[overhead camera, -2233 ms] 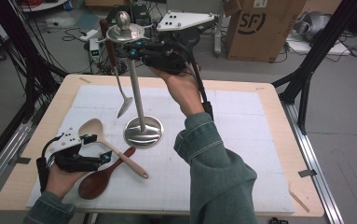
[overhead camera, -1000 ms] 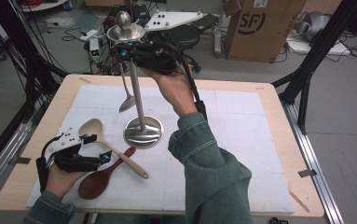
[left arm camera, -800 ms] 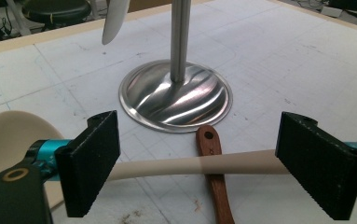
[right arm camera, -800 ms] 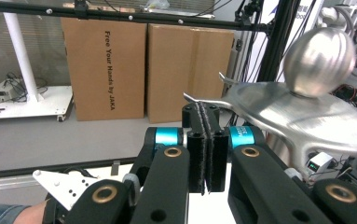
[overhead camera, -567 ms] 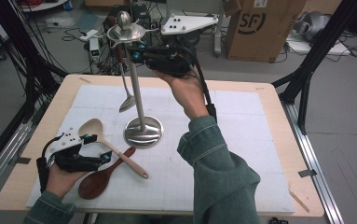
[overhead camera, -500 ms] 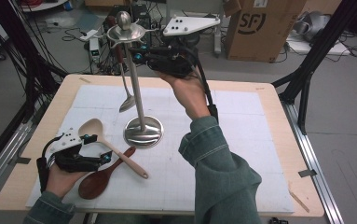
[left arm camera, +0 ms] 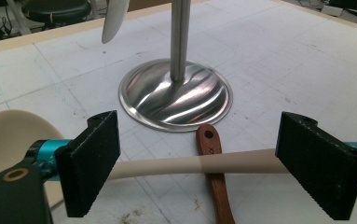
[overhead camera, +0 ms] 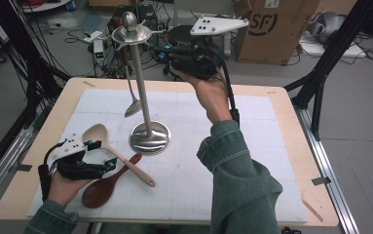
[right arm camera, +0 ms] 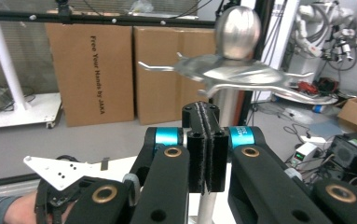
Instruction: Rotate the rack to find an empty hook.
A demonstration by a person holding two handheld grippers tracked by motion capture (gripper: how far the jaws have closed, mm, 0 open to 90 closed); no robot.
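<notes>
Your left gripper [overhead camera: 107, 157] is resting low on the table with its jaws spread wide, the pale spoon [left arm camera: 185, 164] lying across the gap between the pads but not pinched, so you are holding nothing there yet. That spoon is lying on the white mat just in front of the stand's base [left arm camera: 175, 96], its handle crossing over the dark wooden spoon [left arm camera: 216, 186]. If you are closing now, the pads may be catching the wooden handle underneath too, or the round pale handle may be rolling out and skidding into the base. Your right gripper [overhead camera: 172, 57] is hovering high beside the top of the stand [overhead camera: 131, 33], jaws pressed fully together on nothing, close to the hooks [right arm camera: 234, 74]; a careless sweep there could be tipping the tall stand. A metal spoon [overhead camera: 131, 105] is hanging from one hook, so be choosing a free one. Cardboard boxes [overhead camera: 270, 27] and cables are sitting well beyond the table.
</notes>
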